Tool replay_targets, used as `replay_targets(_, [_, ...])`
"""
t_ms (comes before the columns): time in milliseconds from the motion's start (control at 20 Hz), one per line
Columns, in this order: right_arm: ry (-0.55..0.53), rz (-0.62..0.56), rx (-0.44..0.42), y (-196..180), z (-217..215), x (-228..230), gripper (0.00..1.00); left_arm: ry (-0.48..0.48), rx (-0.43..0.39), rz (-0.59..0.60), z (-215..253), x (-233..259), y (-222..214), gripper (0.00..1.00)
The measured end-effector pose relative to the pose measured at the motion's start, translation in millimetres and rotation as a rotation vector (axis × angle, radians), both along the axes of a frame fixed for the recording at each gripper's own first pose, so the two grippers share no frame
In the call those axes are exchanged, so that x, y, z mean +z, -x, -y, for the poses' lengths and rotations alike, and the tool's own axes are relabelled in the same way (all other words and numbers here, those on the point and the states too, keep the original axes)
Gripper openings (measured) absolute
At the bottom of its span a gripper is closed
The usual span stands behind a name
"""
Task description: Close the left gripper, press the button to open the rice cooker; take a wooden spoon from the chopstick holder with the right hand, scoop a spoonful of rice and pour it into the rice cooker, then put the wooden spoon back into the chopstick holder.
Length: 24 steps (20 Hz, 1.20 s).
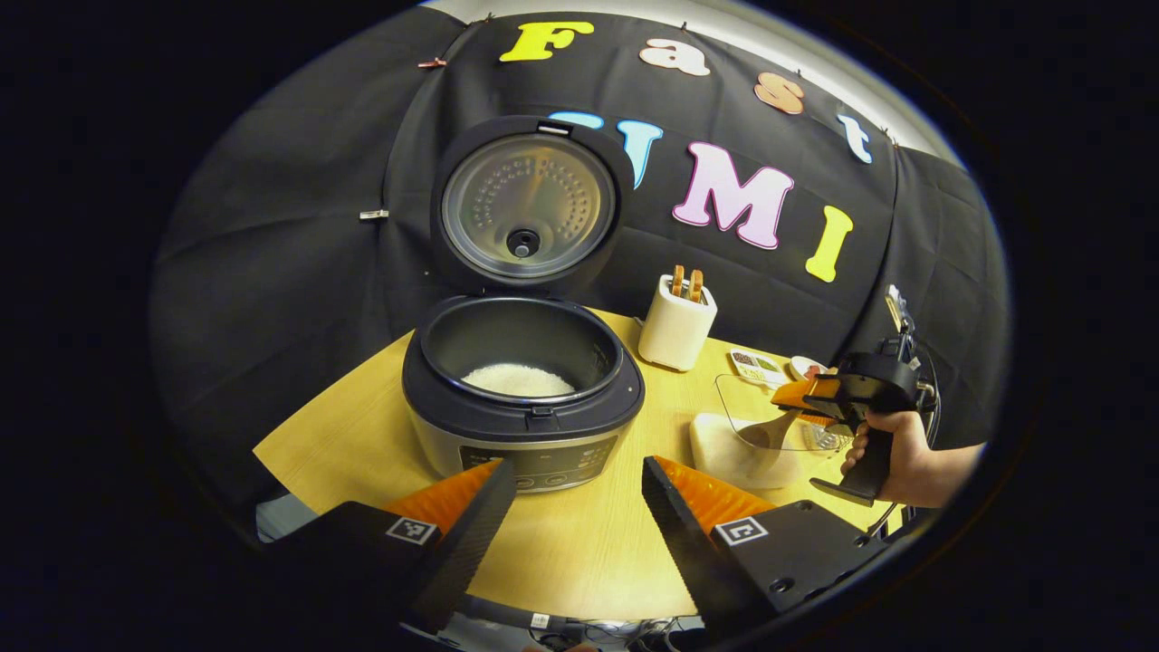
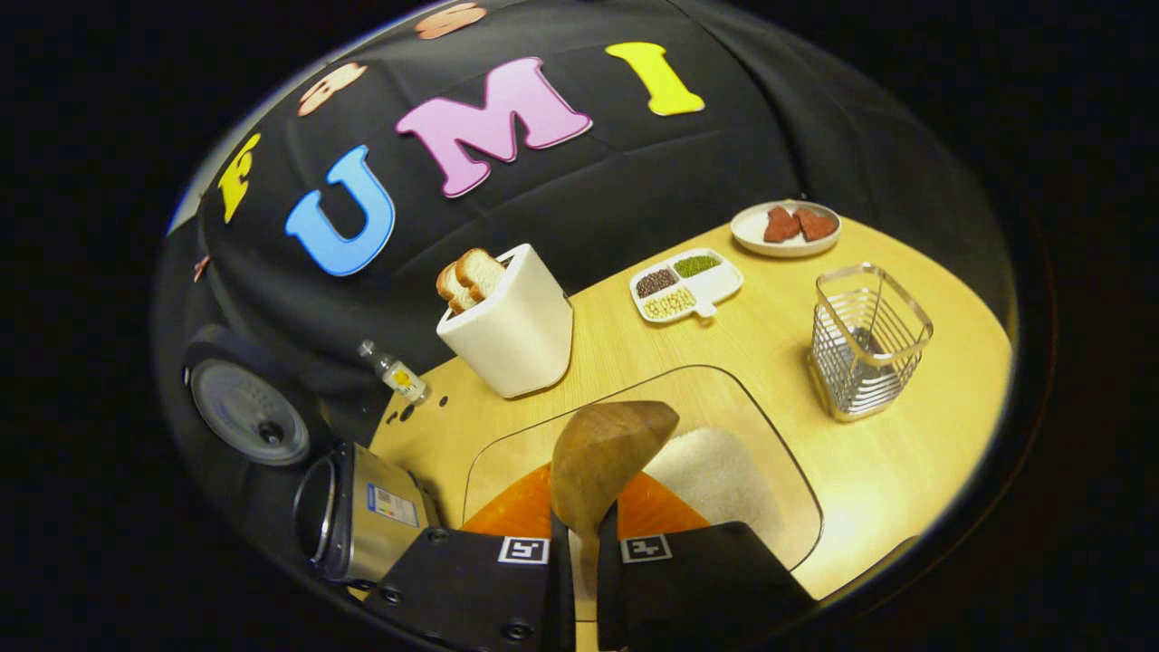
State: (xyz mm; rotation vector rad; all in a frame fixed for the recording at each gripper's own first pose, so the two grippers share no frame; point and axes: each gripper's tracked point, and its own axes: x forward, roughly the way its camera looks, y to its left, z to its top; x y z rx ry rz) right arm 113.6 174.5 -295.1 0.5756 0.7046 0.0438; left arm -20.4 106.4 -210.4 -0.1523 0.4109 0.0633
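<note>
The rice cooker [image 1: 521, 407] stands open with its lid [image 1: 525, 208] upright and white rice in its pot. My left gripper [image 1: 575, 466] hovers open just in front of the cooker's control panel, holding nothing. My right gripper [image 2: 584, 534] is shut on the handle of the wooden spoon [image 2: 611, 448], whose bowl hangs over the clear glass rice dish [image 2: 779, 471] beside a mound of rice [image 2: 715, 475]. The wire chopstick holder [image 2: 865, 344] stands to the right, nothing in it. In the left gripper view a hand holds the right gripper [image 1: 790, 398] with the spoon [image 1: 770, 435] in the dish.
A white toaster [image 2: 512, 330] with bread slices stands behind the dish. Farther back are a divided tray of beans [image 2: 685, 285] and a plate [image 2: 786, 226] with red pieces. A small bottle [image 2: 396, 371] stands near the cooker [image 2: 358, 516]. The wooden table [image 1: 579, 561] ends close in front.
</note>
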Motion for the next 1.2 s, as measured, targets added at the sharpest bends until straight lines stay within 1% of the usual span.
replay_targets(200, [-0.12,-0.05,-0.071,6,3,1,0.14,-0.001,-0.009,0.011,-1,6,-2,0.96])
replay_targets(350, [-0.197,-0.063,-0.122,8,7,8,0.14,-0.007,-0.029,0.019,-3,10,-3,0.96])
replay_targets(500, [-0.235,-0.043,-0.164,9,17,22,0.14,-0.014,-0.056,0.025,-4,11,-3,0.96])
replay_targets(650, [-0.28,-0.03,-0.232,10,35,36,0.14,-0.018,-0.08,0.034,-5,15,-5,0.96])
replay_targets(900, [-0.375,-0.023,-0.334,10,59,56,0.14,-0.015,-0.091,0.063,-6,25,-4,0.96])
replay_targets(1050, [-0.436,-0.025,-0.352,6,57,72,0.14,-0.005,-0.081,0.071,-8,28,0,0.96])
replay_targets(1200, [-0.48,-0.015,-0.324,1,43,93,0.13,0.002,-0.065,0.083,-12,34,4,0.96])
